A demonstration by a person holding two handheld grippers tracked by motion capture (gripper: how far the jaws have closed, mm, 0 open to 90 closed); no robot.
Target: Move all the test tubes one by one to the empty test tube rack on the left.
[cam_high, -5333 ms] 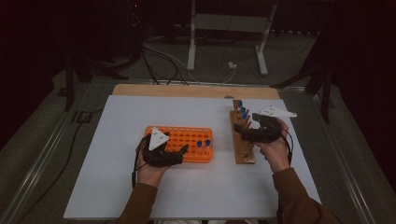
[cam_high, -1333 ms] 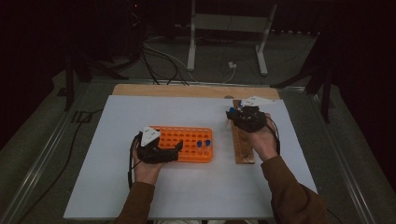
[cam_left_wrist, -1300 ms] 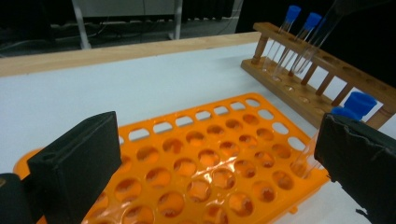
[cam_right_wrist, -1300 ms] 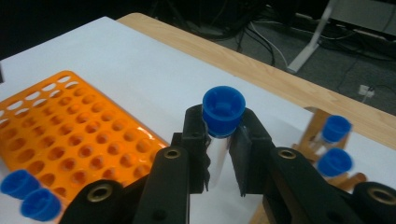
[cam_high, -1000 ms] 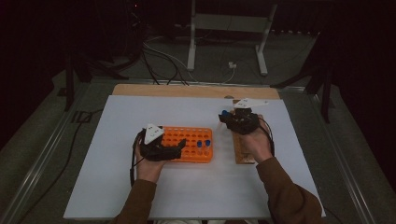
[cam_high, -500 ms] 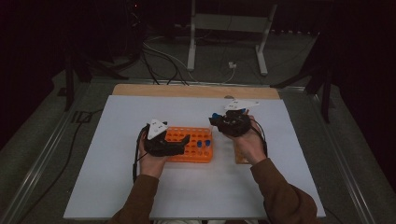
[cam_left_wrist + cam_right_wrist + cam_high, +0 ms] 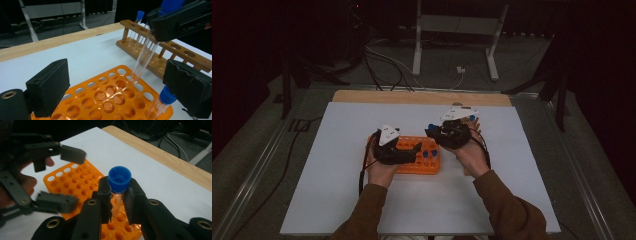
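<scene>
a clear test tube (image 7: 117, 200) with a blue cap (image 7: 120, 179) is pinched just below the cap by the right gripper (image 7: 117, 202), its jaws pressed onto the glass. the tube is held tilted over the orange rack (image 7: 105, 97), its lower tip just above, or at, a hole near the rack's far edge. the left gripper (image 7: 120, 85) is held low over the rack with its jaws spread wide; they have just been narrowing slightly, with nothing clamped between them. another capped tube (image 7: 157, 105) stands in the rack near one left jaw. a wooden rack (image 7: 162, 52) with more tubes lies beyond on the white table (image 7: 337, 200).
</scene>
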